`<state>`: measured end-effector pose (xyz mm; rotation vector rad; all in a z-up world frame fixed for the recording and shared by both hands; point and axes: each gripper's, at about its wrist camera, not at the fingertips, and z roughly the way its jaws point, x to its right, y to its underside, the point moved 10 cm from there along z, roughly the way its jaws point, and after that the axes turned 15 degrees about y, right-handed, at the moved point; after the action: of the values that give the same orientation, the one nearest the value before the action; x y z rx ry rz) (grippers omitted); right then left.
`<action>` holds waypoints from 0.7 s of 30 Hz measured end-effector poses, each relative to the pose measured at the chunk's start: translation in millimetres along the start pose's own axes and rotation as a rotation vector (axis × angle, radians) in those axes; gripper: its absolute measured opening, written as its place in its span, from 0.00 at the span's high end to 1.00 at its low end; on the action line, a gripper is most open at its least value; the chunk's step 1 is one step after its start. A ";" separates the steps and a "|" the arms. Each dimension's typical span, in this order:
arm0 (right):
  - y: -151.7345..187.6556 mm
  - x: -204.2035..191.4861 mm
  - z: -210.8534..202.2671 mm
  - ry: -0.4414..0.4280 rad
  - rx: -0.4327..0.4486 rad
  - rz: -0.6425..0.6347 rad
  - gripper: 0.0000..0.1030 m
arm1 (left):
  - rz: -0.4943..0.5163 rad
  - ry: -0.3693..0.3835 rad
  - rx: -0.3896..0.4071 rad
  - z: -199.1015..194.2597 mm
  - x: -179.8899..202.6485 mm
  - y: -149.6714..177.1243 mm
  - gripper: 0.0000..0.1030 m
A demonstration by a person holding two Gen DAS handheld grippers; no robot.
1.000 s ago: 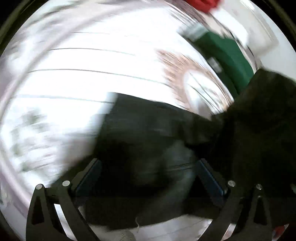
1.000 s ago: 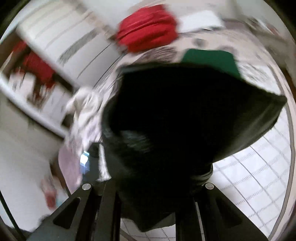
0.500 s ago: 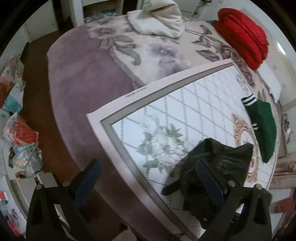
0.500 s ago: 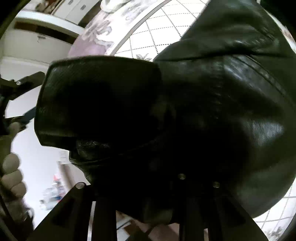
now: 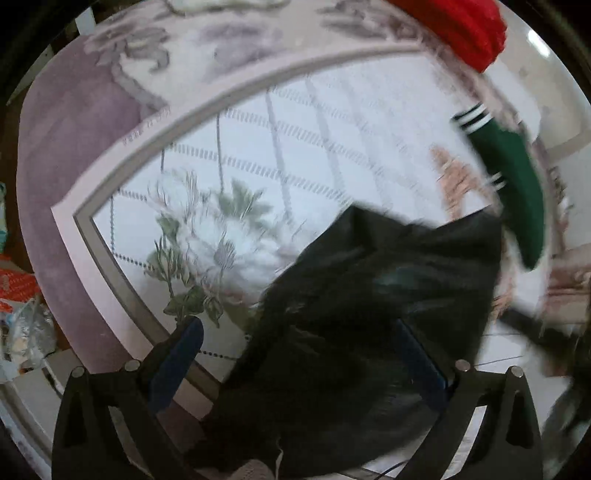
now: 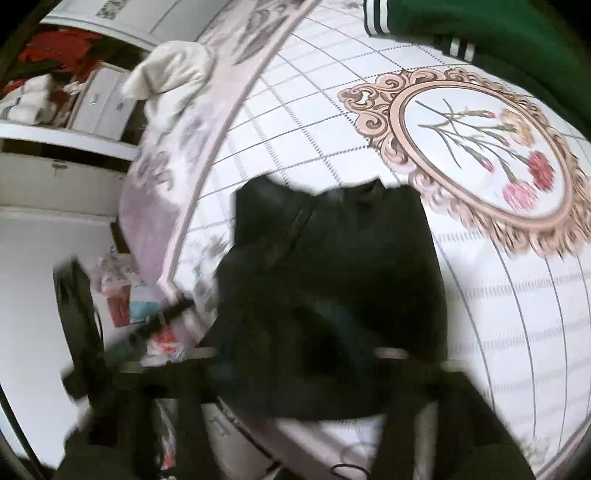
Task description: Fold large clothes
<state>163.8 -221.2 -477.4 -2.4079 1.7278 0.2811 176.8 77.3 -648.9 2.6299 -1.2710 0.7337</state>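
Note:
A black leather jacket lies bunched on the white floral mat near its front edge. It also shows in the right wrist view. My left gripper is open, its blue-padded fingers spread wide to either side of the jacket's near part. My right gripper is blurred and the jacket covers its fingertips, so I cannot tell how its jaws stand.
A green garment with white stripes lies at the mat's far right, also in the right wrist view. A red folded item and a cream garment lie on the purple bedspread. Clutter sits on the floor.
The left gripper has dropped closer to the jacket, which now lies between its fingers. The right wrist view has pulled back from the jacket, which now lies on the mat.

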 end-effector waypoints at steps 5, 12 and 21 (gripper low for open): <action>-41.2 -10.9 75.5 0.179 -0.039 -0.109 0.69 | 0.031 -0.041 -0.044 38.4 -19.3 12.0 0.00; -44.8 -2.2 58.6 0.014 -0.118 0.007 0.67 | 0.039 -0.035 -0.046 33.0 -12.9 13.9 0.00; -10.5 94.7 64.0 -0.126 -0.192 0.118 0.08 | 0.002 -0.062 0.039 -0.2 -27.9 20.0 0.00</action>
<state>199.8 -289.2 -562.5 -2.3577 1.8655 0.6278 146.6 84.2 -663.8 2.7028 -1.2882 0.6899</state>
